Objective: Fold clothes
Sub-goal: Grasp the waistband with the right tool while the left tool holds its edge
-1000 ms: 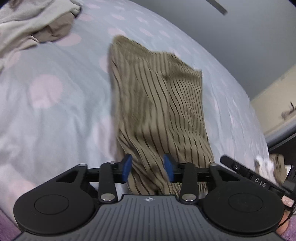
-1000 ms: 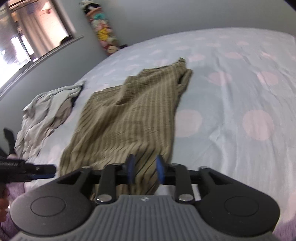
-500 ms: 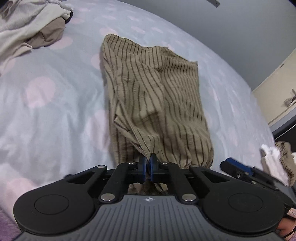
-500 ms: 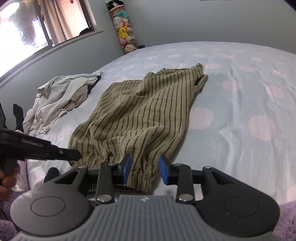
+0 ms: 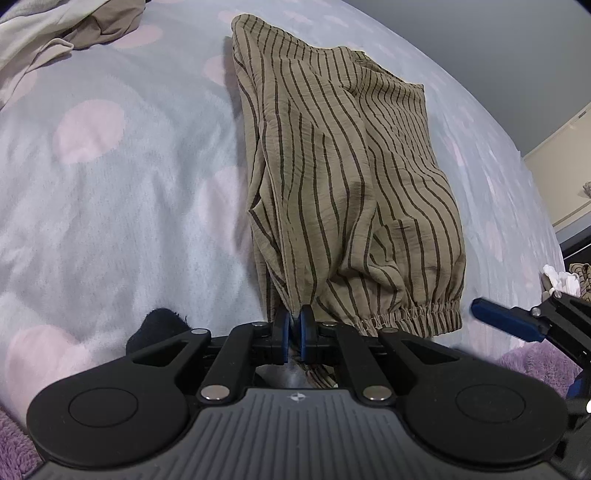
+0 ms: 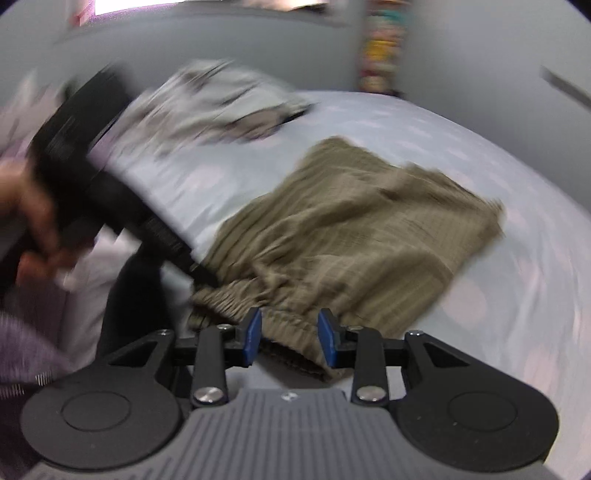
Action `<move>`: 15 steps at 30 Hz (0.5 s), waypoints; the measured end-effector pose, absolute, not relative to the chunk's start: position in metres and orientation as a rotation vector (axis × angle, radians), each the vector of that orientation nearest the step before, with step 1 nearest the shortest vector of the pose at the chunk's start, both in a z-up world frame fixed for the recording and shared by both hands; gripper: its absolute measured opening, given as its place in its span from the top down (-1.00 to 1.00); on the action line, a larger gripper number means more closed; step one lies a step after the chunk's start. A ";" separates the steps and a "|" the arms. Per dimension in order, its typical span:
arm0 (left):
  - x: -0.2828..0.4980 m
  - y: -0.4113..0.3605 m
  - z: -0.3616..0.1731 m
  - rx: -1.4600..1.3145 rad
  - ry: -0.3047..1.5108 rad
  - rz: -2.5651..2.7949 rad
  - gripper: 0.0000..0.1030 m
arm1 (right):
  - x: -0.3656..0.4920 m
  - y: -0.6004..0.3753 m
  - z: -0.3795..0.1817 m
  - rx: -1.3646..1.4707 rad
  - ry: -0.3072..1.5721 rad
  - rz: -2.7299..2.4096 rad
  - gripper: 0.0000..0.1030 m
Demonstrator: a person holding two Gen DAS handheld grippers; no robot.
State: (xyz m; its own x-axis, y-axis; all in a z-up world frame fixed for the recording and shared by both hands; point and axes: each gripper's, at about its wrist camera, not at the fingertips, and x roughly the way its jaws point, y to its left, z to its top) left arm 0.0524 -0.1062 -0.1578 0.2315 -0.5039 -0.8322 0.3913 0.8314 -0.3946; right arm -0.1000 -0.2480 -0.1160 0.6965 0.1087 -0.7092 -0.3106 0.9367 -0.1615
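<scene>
Olive striped trousers lie on the pale blue dotted bed, folded lengthwise. My left gripper is shut on the trousers' near left cuff and holds it lifted. The other elastic cuff lies to its right. My right gripper is open, its blue pads on either side of the elastic cuff edge; this view is blurred. The right gripper's finger shows at the right of the left wrist view. The left gripper's body shows at the left of the right wrist view.
A heap of grey and beige clothes lies at the bed's far left, also in the right wrist view. A dark sock lies near the bed edge. A purple fleece sleeve is at the lower left. Grey walls stand behind.
My left gripper has stayed shut on the cuff and lifted it. My right gripper has swung quickly left, to the other cuff, still open.
</scene>
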 end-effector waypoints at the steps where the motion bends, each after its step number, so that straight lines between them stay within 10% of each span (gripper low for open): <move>1: 0.052 -0.106 -0.158 -0.110 1.187 -0.617 0.94 | -0.098 -0.242 -0.117 -0.348 0.782 0.274 0.25; 15: 0.047 -0.110 -0.158 -0.044 1.160 -0.641 0.64 | -0.071 -0.229 -0.170 -0.631 0.956 0.361 0.04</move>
State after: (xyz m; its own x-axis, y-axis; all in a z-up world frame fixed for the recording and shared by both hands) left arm 0.0473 -0.1102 -0.1583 0.2434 -0.4906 -0.8367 0.4470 0.8223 -0.3521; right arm -0.0710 -0.2289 -0.1704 0.5379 0.0133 -0.8429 -0.5476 0.7657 -0.3373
